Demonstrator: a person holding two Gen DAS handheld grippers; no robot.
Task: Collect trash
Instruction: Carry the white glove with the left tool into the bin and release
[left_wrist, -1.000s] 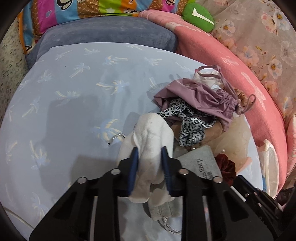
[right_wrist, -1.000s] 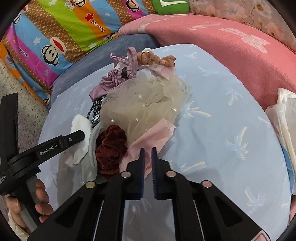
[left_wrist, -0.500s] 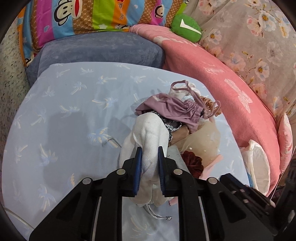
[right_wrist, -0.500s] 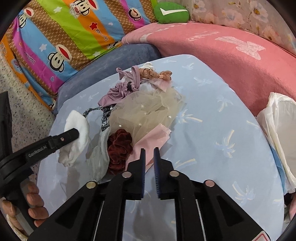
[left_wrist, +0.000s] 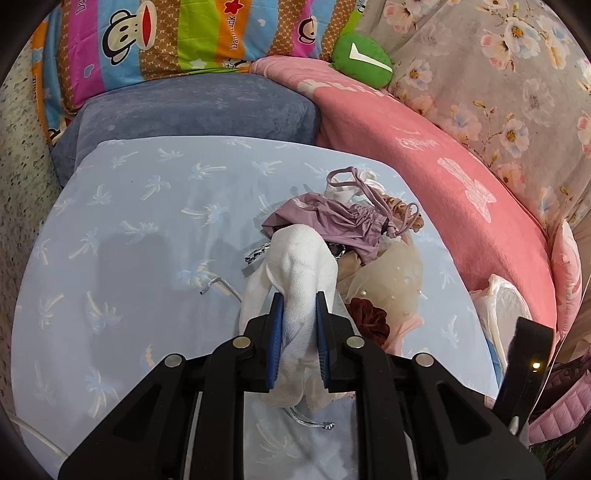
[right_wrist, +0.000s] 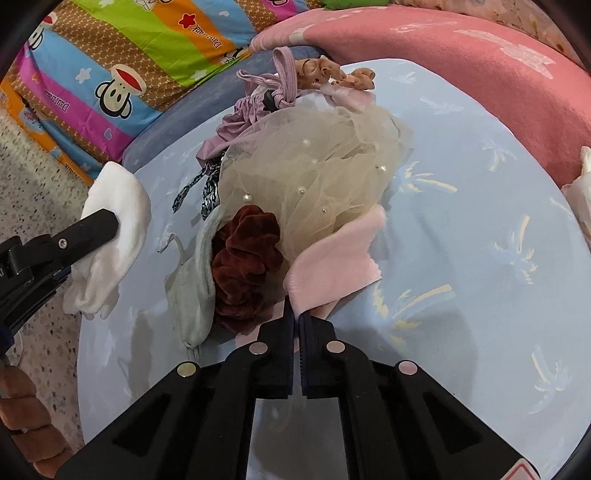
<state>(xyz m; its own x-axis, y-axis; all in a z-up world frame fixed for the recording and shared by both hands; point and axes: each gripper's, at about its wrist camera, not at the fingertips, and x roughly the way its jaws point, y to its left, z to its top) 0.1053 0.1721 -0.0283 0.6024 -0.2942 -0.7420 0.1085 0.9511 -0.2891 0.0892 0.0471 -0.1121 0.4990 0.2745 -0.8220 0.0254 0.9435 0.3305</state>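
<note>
My left gripper (left_wrist: 298, 306) is shut on a white cloth (left_wrist: 299, 269) and holds it above the light blue table (left_wrist: 140, 229); the cloth also shows in the right wrist view (right_wrist: 110, 229), at the left beside the pile. A pile lies on the table: a mauve drawstring bag (left_wrist: 332, 218), beige tulle with pearls (right_wrist: 314, 166), a dark red scrunchie (right_wrist: 243, 266), a pink cloth (right_wrist: 336, 266), a grey pouch (right_wrist: 192, 291). My right gripper (right_wrist: 296, 314) is shut and empty at the near edge of the pink cloth.
A white plastic bag (left_wrist: 502, 306) sits at the table's right edge. A pink blanket (left_wrist: 424, 147), a grey-blue cushion (left_wrist: 199, 107) and a striped monkey-print pillow (left_wrist: 166, 37) ring the table. Speckled floor (right_wrist: 40, 177) lies to the left.
My left gripper closed on the white cloth and lifted it off the pile, up and leftward. My right gripper moved in closer to the pink cloth.
</note>
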